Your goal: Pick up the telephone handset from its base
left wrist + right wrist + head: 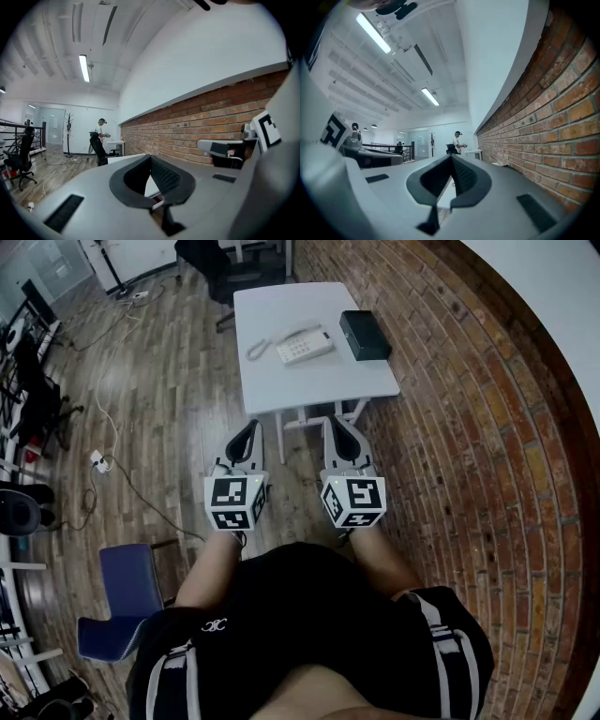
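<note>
Telephone: a white desk telephone (305, 345) sat near the middle of the white table (281, 385), its curled cord (255, 350) trailing off to the left.
Handset: the handset (296, 333) lay on the base, along its far left edge, with neither tool touching it.
Left gripper: the left gripper (250, 427) was held out nearly level, just short of the table's near edge. Its jaws were closed together tip to tip with nothing between them, as its own view also showed (151, 157).
Right gripper: the right gripper (335, 424) sat just beside the left, pointing the same way. Its jaws were likewise pressed together and empty (451, 157).
Black box: a black box (364, 335) stood on the table just right of the telephone.
Surroundings: a brick wall (459, 437) ran along the right side, and a blue chair (120, 601) stood on the wooden floor (159, 418) to the left.
Further off: another person (100, 129) stood at the far end of the room.
</note>
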`<state>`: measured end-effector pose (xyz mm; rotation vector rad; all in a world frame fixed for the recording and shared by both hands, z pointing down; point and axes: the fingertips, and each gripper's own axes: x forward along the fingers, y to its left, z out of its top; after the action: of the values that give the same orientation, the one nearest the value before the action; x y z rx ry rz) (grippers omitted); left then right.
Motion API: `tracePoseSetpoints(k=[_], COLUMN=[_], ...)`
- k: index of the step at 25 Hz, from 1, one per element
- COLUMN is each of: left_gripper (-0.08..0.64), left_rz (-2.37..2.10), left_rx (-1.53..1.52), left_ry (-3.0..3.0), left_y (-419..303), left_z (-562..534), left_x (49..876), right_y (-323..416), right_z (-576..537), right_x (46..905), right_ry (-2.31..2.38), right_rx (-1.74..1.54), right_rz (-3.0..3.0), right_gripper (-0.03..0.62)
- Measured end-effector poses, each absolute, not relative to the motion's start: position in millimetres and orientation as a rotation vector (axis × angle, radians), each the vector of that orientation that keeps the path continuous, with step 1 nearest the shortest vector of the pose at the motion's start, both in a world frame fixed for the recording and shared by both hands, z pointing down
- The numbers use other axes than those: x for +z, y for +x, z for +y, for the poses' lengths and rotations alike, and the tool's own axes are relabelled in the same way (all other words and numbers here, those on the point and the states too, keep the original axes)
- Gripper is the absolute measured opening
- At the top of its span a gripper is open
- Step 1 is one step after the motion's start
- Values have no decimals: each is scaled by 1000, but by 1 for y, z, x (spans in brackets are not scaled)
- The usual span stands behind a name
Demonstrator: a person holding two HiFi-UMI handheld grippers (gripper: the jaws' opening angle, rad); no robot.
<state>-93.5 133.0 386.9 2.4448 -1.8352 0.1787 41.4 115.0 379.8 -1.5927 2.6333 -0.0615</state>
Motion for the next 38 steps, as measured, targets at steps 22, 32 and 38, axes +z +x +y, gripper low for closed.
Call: tracePoseSetpoints(k=[22, 32, 38], left_gripper=[3, 3, 3], left_rz=[-1855, -1859, -1840], left_rx=[162, 173, 164], left_ry=[2429, 2437, 2448], left_y=[-37, -33, -41], left_z=[130, 107, 73], left_x=[395, 400, 405], right_y=[86, 89, 80], right_z=[113, 91, 59], right_x=[393, 395, 397], right_ry=[-1544, -1535, -1557], right_rx=[-56, -34, -6], right_rz=[2668, 2666, 2666], right_gripper=[-2, -2, -2])
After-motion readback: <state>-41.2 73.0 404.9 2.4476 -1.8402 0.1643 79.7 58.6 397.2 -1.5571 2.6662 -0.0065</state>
